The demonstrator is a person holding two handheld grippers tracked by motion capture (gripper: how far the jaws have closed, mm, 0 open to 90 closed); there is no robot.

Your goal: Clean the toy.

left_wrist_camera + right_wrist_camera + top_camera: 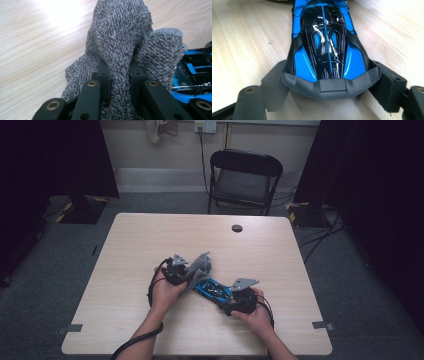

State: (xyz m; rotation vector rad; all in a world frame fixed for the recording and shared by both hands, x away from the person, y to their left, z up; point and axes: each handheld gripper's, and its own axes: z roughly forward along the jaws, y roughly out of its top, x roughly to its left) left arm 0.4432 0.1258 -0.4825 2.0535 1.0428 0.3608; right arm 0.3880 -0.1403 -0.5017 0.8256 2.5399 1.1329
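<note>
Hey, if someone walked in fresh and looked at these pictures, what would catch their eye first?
Probably the glossy blue and black toy car at the middle of the table, gripped at one end by the right gripper. Next, the grey cloth bunched up in the shut left gripper, right beside the car.

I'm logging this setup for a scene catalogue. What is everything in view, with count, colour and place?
toy car: one, blue and black, table middle, rear end between the right jaws.
cloth: one, grey terry, pinched at the car's far end.
table: one, light wood, with a dark round hole near its far edge.
folding chair: one, black, behind the table.
wall socket: one, white, on the back wall.
left gripper: black, shut on the cloth.
right gripper: black, clamped on the toy car.
hands: two, one on each gripper.
</note>
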